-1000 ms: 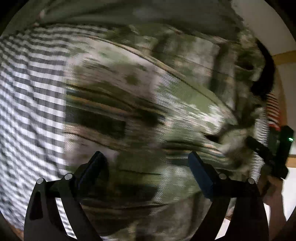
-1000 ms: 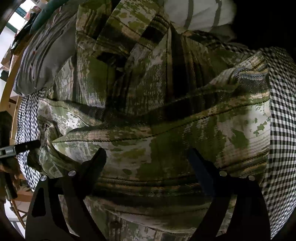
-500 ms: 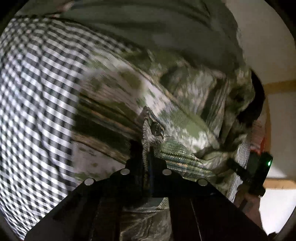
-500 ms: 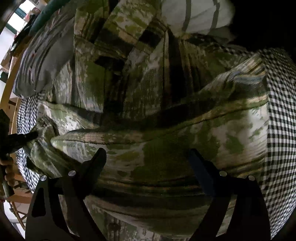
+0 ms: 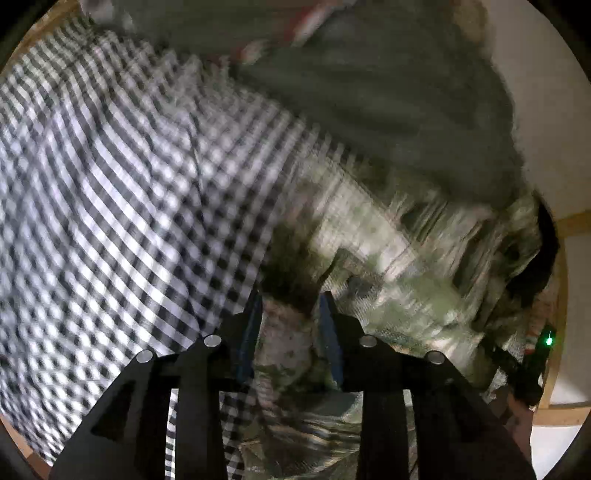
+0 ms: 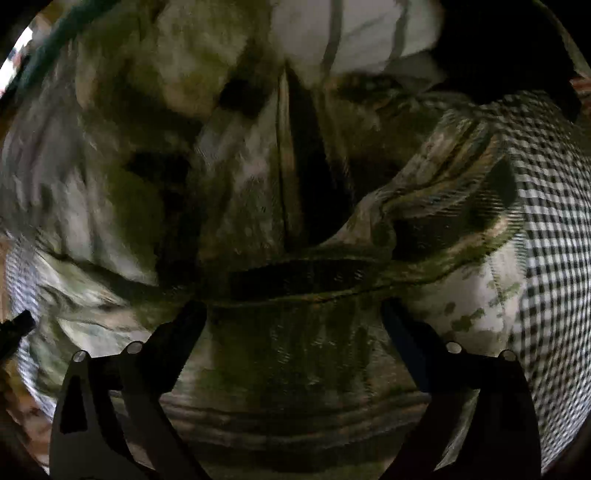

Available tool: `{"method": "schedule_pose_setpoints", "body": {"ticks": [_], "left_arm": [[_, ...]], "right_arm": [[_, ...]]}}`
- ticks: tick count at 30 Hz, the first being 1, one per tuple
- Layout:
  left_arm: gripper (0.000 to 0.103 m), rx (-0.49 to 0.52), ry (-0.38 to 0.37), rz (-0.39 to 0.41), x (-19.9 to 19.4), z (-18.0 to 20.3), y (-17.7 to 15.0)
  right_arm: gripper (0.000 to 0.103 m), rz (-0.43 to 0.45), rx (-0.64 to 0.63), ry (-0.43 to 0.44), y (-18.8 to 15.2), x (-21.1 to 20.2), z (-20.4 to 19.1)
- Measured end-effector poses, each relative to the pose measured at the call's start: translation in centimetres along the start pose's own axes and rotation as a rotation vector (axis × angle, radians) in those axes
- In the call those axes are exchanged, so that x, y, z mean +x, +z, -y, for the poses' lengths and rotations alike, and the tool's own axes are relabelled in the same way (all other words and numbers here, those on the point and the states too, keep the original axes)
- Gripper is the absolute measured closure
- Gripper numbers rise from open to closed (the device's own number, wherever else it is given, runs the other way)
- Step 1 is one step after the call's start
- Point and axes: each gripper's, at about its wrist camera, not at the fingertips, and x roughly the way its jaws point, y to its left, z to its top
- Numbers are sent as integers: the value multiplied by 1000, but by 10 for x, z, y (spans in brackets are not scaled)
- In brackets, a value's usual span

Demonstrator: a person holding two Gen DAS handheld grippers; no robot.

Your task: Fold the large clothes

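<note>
A large green, cream and black plaid shirt (image 6: pixel 258 192) lies crumpled on a black-and-white checked bedsheet (image 5: pixel 110 192). My left gripper (image 5: pixel 290 314) is closed to a narrow gap on a bunched fold of the plaid shirt (image 5: pixel 284 343), and the cloth fills the space between the blue pads. My right gripper (image 6: pixel 293 317) is open wide, its fingers low over a folded edge of the shirt, with cloth under and between them. The other gripper's black tip (image 6: pixel 16 325) shows at the far left of the right wrist view.
A grey blanket or pillow (image 5: pixel 388 110) lies beyond the shirt. A white striped cloth (image 6: pixel 362 33) sits at the far side. The checked sheet (image 6: pixel 550 221) runs along the right. A wooden bed frame (image 5: pixel 561 410) and white wall stand at the right.
My left gripper shut on a fold of the shirt and has drawn it back over the checked sheet. My right gripper stayed open and moved in closer over the shirt's edge.
</note>
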Motion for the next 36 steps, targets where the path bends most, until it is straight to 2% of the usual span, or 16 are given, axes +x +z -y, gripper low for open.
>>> {"method": "schedule_pose_setpoints", "body": {"ticks": [2, 3, 5, 8, 10, 14, 15, 17, 21, 22, 23, 25, 27, 30, 34, 36], "left_arm": [[44, 65, -25, 84, -31, 17, -7], [39, 118, -105, 98, -41, 32, -18], [32, 212, -199, 20, -34, 61, -40], [32, 366, -93, -106, 15, 95, -86], [39, 273, 8, -192, 54, 74, -100], [49, 213, -11, -141, 35, 60, -96], [48, 230, -22, -112, 23, 63, -96], [28, 300, -30, -85, 3, 73, -106], [24, 456, -27, -106, -5, 96, -149], [17, 505, -26, -109, -6, 102, -164], [8, 580, 15, -108, -2, 110, -186], [8, 662, 113, -158, 14, 112, -218], [8, 669, 214, -204, 32, 99, -245], [8, 660, 244, -158, 21, 85, -259], [7, 589, 217, -196, -4, 55, -268], [7, 510, 147, -215, -22, 32, -273]], "right_arm": [[7, 29, -75, -31, -10, -27, -5], [5, 25, -114, -59, -17, -33, -8], [4, -21, -209, -130, -44, -35, -12], [4, -117, -279, -190, -80, -6, -6], [4, -72, -263, -131, -86, -3, 7], [4, -56, -189, -102, -77, -25, 22], [4, -44, -190, -103, -79, -37, 24], [4, -55, -188, -83, -90, -51, 30], [4, -104, -236, -68, -127, -50, 21], [4, -115, -251, -66, -136, -46, 15], [4, -131, -270, -67, -147, -38, 10], [4, -180, -289, -94, -165, -16, 7], [3, -131, -305, -103, -175, -11, 11], [3, -141, -302, -118, -185, -16, 22], [3, -139, -278, -65, -196, -37, 47], [3, -36, -209, -28, -200, -73, 72]]}}
